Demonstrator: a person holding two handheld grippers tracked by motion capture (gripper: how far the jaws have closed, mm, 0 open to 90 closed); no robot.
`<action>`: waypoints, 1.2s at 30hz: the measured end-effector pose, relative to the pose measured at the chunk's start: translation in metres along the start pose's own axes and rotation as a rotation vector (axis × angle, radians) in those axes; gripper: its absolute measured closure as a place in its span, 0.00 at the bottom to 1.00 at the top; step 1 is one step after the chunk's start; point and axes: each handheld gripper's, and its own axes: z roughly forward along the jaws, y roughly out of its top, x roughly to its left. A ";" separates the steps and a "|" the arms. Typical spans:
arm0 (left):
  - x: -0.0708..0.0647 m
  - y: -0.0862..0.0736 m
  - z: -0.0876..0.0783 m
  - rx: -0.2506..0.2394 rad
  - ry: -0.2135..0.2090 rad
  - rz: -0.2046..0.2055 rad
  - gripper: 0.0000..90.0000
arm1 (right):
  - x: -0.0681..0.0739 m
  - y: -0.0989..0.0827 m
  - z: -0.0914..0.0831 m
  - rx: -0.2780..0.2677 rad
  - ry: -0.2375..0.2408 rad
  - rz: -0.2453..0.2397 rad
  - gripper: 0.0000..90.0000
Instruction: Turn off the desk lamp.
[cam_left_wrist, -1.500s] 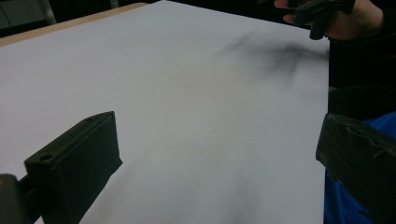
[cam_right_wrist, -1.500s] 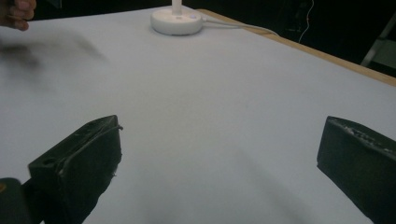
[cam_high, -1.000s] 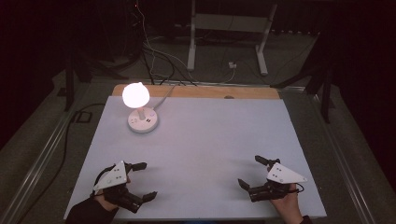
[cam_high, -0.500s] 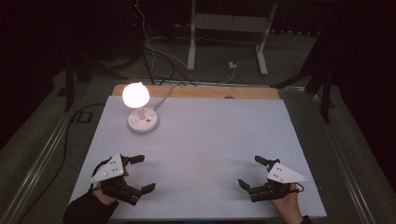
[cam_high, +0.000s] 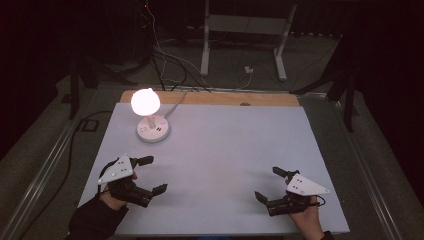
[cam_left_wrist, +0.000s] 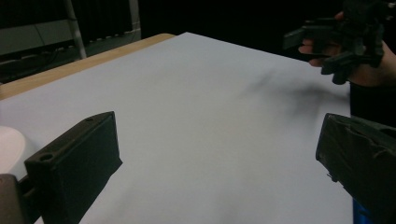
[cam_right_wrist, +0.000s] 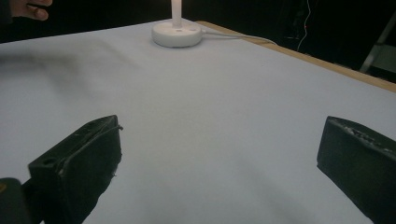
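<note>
A lit table lamp (cam_high: 145, 102) with a round white base (cam_high: 152, 131) stands at the table's back left; its base (cam_right_wrist: 176, 33) also appears far off in the right gripper view. My left gripper (cam_high: 152, 175) hovers over the front left of the white table top (cam_high: 225, 145), open, with nothing between its jaws (cam_left_wrist: 219, 154). My right gripper (cam_high: 269, 184) sits at the front right, also open and holding nothing (cam_right_wrist: 219, 154). In the left gripper view, the right gripper (cam_left_wrist: 345, 37) appears at the upper right.
A white cable (cam_high: 176, 100) runs from the lamp base off the back edge, where a wooden strip (cam_high: 215, 98) borders the table. Behind the table, a metal stand (cam_high: 242, 30) and cables lie on a dark floor. A hand's fingers (cam_right_wrist: 28, 7) show at the right gripper view's top left.
My left gripper has moved a little away from the front edge, toward the lamp. The right gripper has stayed in place.
</note>
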 end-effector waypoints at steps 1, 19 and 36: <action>0.002 0.001 0.001 0.001 0.008 0.001 0.00 | 0.000 0.000 0.000 0.000 0.000 0.000 0.00; 0.031 0.014 0.025 -0.002 0.142 -0.048 0.00 | 0.000 0.000 0.000 -0.002 0.009 0.008 0.00; 0.067 0.010 0.043 0.001 0.337 -0.169 0.00 | -0.001 0.000 -0.001 -0.005 0.020 0.019 0.00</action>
